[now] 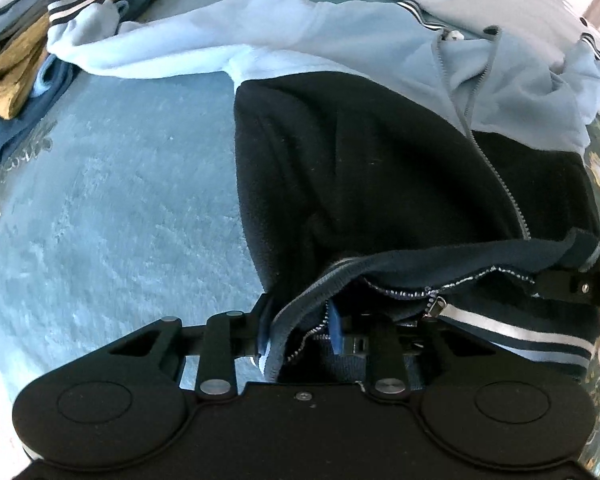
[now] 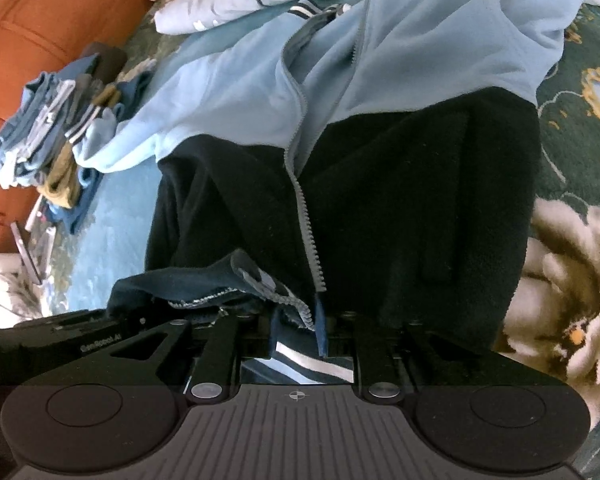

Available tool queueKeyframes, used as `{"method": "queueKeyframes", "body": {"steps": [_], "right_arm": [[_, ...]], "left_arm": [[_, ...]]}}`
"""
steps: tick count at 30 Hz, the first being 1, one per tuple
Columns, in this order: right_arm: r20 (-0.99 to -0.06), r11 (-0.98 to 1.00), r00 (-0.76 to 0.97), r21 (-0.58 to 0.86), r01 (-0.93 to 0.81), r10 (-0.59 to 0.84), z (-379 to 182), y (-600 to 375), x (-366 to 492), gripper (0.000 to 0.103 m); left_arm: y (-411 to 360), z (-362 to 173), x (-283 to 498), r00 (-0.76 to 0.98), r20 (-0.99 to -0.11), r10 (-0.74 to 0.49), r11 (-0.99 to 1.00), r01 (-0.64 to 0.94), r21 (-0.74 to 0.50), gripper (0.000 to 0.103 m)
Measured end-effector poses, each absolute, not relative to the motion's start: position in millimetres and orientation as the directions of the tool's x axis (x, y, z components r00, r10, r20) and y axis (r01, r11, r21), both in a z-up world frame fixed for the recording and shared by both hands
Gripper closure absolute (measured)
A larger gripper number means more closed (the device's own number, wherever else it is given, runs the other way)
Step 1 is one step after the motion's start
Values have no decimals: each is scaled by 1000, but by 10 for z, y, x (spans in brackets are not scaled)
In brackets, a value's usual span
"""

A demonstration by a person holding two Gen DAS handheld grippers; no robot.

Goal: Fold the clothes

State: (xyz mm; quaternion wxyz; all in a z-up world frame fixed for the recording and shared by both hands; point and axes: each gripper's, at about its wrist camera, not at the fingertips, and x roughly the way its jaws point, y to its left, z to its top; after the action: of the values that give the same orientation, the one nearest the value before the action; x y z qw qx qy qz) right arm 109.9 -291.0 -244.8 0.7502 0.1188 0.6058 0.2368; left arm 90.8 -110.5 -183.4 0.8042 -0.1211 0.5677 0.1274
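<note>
A plush pale-blue blanket with a dark floral border (image 1: pixel 112 208) covers the surface, and on it lies the task's thing: a fleece zip jacket, light blue above and black below, with a grey zipper (image 2: pixel 380 184). It lies face up and opened at the collar, its striped hem nearest both cameras. One light-blue sleeve with a striped cuff (image 1: pixel 112 40) reaches out toward a heap of folded and crumpled clothes in blue, grey and mustard (image 2: pixel 56 148), just beside a rust-orange upholstered seat (image 2: pixel 48 28).

The left gripper (image 1: pixel 300 332) has its jaws drawn close on the hem at the zipper's foot — dark fabric and zipper tape pass between them. The right gripper (image 2: pixel 296 332) pinches the striped hem band (image 2: pixel 312 368) on the other side of the zipper, jaws narrow around it.

The risk, as I judge it, lies in the hem being bunched rather than flat. Each pinch may catch only one layer or the zipper tape alone, so a lift could let the fleece slip out — or drag the jacket askew and give a crooked fold. The loose sleeve could also trail and snag the heap.
</note>
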Motion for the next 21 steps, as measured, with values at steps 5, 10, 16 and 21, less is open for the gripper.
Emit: {"method": "queueKeyframes", "body": {"steps": [5, 10, 16, 21], "right_arm": [[-861, 868, 141, 461, -187, 488, -2493, -2905, 1116, 81], [-867, 873, 131, 457, -171, 480, -2523, -2899, 1120, 76], [-867, 874, 127, 466, -142, 483, -2541, -2938, 1118, 74], [-867, 874, 121, 469, -125, 483, -2567, -2953, 1119, 73]], "left_arm": [[-1095, -1834, 919, 318, -946, 65, 932, -359, -56, 77], [-1082, -1841, 940, 311, -949, 57, 931, -360, -62, 77], [-1095, -1852, 988, 289, -956, 56, 934, -353, -52, 77], [-1107, -1864, 1009, 274, -960, 54, 937, -347, -46, 77]]}}
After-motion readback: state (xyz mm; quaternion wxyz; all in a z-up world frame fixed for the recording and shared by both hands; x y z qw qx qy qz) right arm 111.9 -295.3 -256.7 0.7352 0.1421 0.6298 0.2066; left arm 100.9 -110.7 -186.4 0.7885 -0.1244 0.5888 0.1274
